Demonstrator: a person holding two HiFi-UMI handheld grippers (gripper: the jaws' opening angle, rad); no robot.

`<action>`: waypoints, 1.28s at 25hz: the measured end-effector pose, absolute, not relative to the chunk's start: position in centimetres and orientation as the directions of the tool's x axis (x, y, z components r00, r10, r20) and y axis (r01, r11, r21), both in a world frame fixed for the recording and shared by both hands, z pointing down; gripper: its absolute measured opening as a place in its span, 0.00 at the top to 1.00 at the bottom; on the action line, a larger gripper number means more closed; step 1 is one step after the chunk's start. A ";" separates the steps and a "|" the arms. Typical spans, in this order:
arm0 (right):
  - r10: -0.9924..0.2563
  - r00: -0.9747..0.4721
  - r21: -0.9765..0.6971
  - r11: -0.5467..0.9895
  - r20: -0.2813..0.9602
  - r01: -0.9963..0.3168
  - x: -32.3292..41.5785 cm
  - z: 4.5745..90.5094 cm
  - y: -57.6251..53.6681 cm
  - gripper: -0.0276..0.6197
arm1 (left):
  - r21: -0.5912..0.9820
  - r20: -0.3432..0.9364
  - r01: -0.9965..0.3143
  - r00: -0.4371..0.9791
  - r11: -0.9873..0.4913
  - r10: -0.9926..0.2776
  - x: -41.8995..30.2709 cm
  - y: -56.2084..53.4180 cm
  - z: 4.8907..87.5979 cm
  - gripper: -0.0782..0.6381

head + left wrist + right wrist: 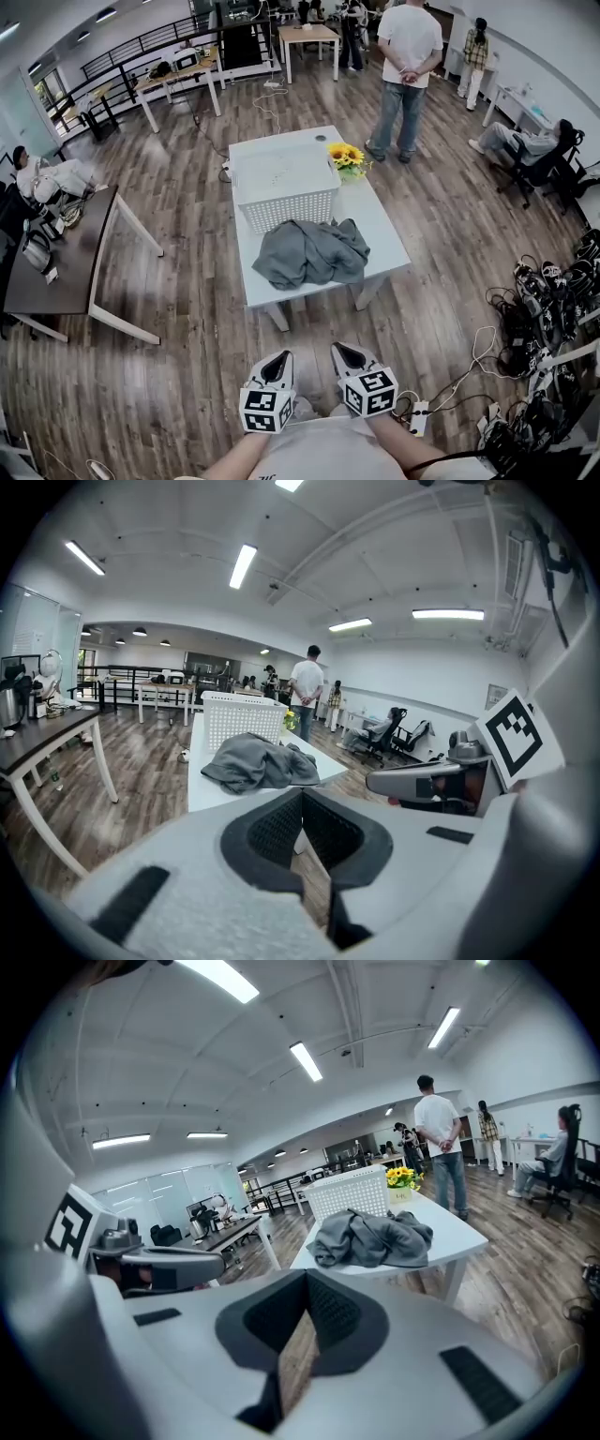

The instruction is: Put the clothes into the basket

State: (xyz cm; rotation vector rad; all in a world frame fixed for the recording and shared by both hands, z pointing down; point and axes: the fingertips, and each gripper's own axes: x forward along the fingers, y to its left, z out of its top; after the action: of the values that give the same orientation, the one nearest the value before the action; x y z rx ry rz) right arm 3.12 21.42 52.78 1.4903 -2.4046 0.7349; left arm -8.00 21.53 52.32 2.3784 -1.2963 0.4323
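A crumpled grey garment (311, 253) lies on the near end of a white table (384, 246), touching the front of a white mesh basket (286, 192) that stands behind it. Both grippers are held low and close to my body, well short of the table. My left gripper (277, 366) and right gripper (349, 358) sit side by side, each shut with nothing between the pads. The left gripper view looks past its closed tips (302, 799) at the garment (258, 761) and basket (244, 719). The right gripper (307, 1283) faces the garment (375, 1237) and basket (349, 1192).
A small pot of sunflowers (347, 157) stands right of the basket. A person (408, 75) stands beyond the table's far end. A dark desk (66, 262) is to the left. Tangled cables (544, 319) cover the floor at right.
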 end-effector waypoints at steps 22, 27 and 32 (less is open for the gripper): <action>-0.715 -0.553 -0.308 0.459 0.428 -0.833 4.5 53.6 3.6 0.94 | 0.223 0.446 -0.894 0.448 -0.389 -0.775 -6.1 4.5 53.0 0.87; -0.683 -0.597 -0.297 0.518 0.421 -0.802 5.7 52.6 -0.9 0.94 | 0.232 0.441 -0.907 0.419 -0.350 -0.794 -4.0 0.2 52.2 0.87; -0.674 -0.607 -0.309 0.523 0.421 -0.794 6.8 52.7 -3.5 0.94 | 0.224 0.452 -0.911 0.411 -0.346 -0.792 -2.9 -2.3 52.1 0.87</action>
State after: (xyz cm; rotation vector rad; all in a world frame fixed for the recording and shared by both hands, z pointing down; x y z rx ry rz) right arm 6.77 -3.55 52.68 1.2378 -2.5153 0.7009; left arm -2.87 -2.27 52.09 2.2331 -1.4509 0.3670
